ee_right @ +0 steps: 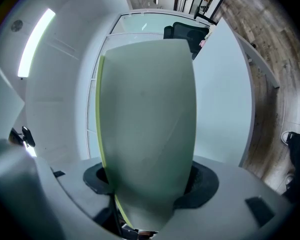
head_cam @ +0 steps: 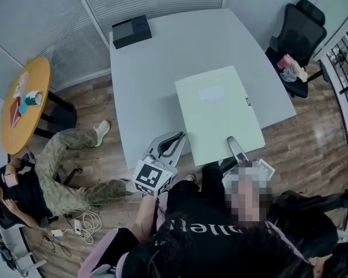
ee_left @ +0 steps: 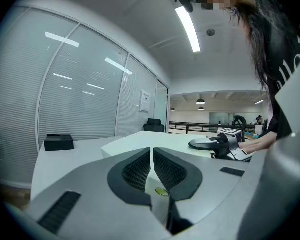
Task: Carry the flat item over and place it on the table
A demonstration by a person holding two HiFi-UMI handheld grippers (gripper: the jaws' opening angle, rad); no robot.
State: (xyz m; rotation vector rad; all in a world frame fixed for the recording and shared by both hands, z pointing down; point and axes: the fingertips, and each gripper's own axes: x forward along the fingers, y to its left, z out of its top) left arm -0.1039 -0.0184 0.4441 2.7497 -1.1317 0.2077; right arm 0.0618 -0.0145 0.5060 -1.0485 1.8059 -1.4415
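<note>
The flat item is a pale green folder lying on the grey table, its near end hanging past the front edge. My right gripper is shut on that near end; in the right gripper view the flat item fills the space between the jaws of the right gripper. To the folder's left, at the table's front edge, my left gripper holds nothing. In the left gripper view the left gripper has its pads together, with the folder and the right gripper beyond.
A black box sits at the table's far left corner. A black office chair stands at the right. A round wooden table and a person seated on the floor are at the left.
</note>
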